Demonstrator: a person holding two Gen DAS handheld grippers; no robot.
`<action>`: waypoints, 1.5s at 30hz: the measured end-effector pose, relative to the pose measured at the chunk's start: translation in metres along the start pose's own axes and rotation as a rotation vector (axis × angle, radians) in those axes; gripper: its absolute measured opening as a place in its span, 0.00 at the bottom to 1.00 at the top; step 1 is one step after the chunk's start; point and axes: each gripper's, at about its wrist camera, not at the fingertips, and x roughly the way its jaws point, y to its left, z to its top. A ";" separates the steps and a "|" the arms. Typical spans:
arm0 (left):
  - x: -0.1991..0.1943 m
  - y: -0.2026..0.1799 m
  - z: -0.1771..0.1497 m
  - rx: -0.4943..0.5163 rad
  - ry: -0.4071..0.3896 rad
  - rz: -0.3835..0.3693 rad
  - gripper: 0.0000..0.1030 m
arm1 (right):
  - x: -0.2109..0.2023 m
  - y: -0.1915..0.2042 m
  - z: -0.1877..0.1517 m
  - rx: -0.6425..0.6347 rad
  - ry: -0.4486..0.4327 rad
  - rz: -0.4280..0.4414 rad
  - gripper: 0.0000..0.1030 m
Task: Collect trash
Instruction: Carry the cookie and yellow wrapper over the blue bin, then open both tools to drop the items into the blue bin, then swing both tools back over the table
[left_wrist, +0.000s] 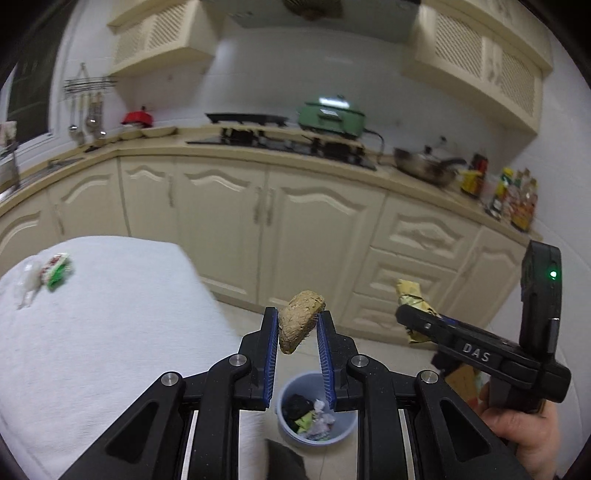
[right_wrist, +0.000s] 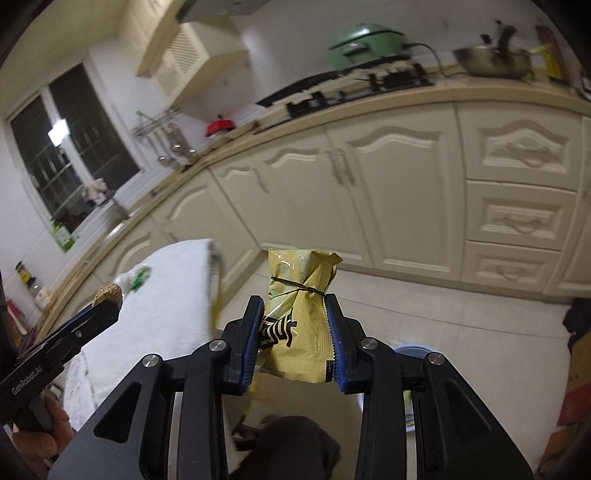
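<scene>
Left claw (left_wrist: 295, 332) is clamped on a brown lump (left_wrist: 301, 319) above the bin (left_wrist: 284, 402). Right claw (right_wrist: 293, 332) grips a tied yellow packet (right_wrist: 301, 328) (bin partly hidden). Judged next: part the left jaws over the bin.

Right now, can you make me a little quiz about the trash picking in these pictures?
1. True or false: the left gripper holds a brown crusty lump.
2. What does the right gripper hold? A) yellow snack bag B) spoon C) cup
3. Fill in: the blue bin on the floor already has ___ inside.

Key: 1 true. 2 A. 3 trash. A green wrapper lies on the white table.
</scene>
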 end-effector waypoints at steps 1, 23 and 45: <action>0.011 -0.003 0.002 0.008 0.015 -0.010 0.16 | 0.005 -0.015 -0.002 0.022 0.013 -0.012 0.32; 0.254 -0.025 0.016 -0.018 0.393 0.015 0.94 | 0.089 -0.174 -0.046 0.313 0.215 -0.147 0.82; -0.067 0.020 -0.012 -0.007 -0.017 0.120 0.99 | -0.016 0.026 0.002 0.111 0.003 -0.030 1.00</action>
